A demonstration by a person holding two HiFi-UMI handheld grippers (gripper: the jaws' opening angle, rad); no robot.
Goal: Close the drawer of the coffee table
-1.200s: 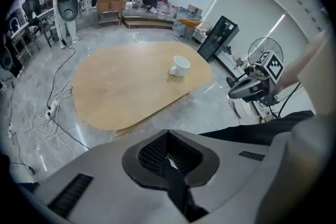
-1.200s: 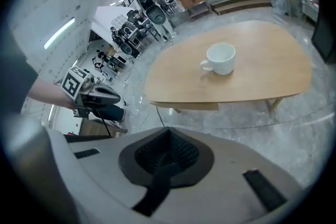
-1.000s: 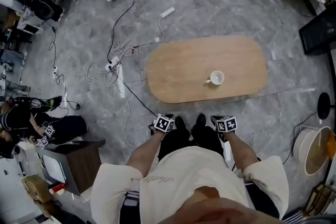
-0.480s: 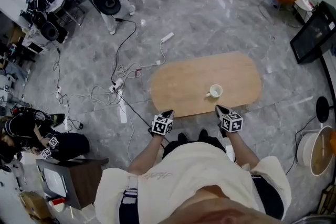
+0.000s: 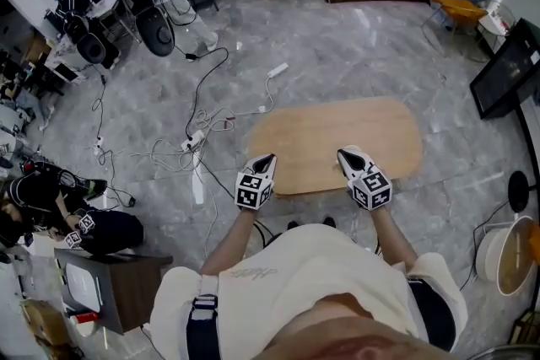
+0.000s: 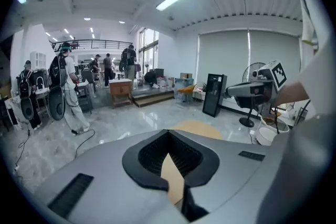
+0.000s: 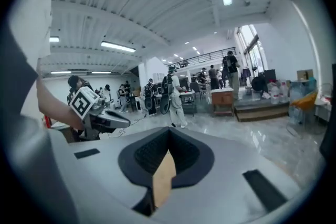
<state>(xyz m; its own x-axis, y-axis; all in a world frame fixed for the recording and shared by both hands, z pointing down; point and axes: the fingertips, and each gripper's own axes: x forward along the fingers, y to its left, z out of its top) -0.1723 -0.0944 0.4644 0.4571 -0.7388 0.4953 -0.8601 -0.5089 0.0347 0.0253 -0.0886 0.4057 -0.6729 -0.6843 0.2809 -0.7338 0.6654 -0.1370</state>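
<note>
The coffee table (image 5: pixel 321 143) has an oval wooden top and stands on the grey marble floor in front of me. No drawer shows in any view. My left gripper (image 5: pixel 267 158) hangs over the table's near left edge, and my right gripper (image 5: pixel 344 153) over its near right part. Both point away from me. In the left gripper view the jaws (image 6: pixel 169 134) meet at their tips, with only a sliver of wood behind them. The right gripper view shows its jaws (image 7: pixel 169 131) closed the same way. Neither holds anything.
White cables and a power strip (image 5: pixel 198 139) trail over the floor left of the table. A seated person (image 5: pixel 51 198) and a dark cabinet (image 5: pixel 118 282) are at the left. A white bin (image 5: pixel 506 253) and a black screen (image 5: pixel 506 72) stand at the right.
Both grippers have come up and forward, from beside my legs to above the table's near edge. The white cup on the table is now hidden behind the right gripper.
</note>
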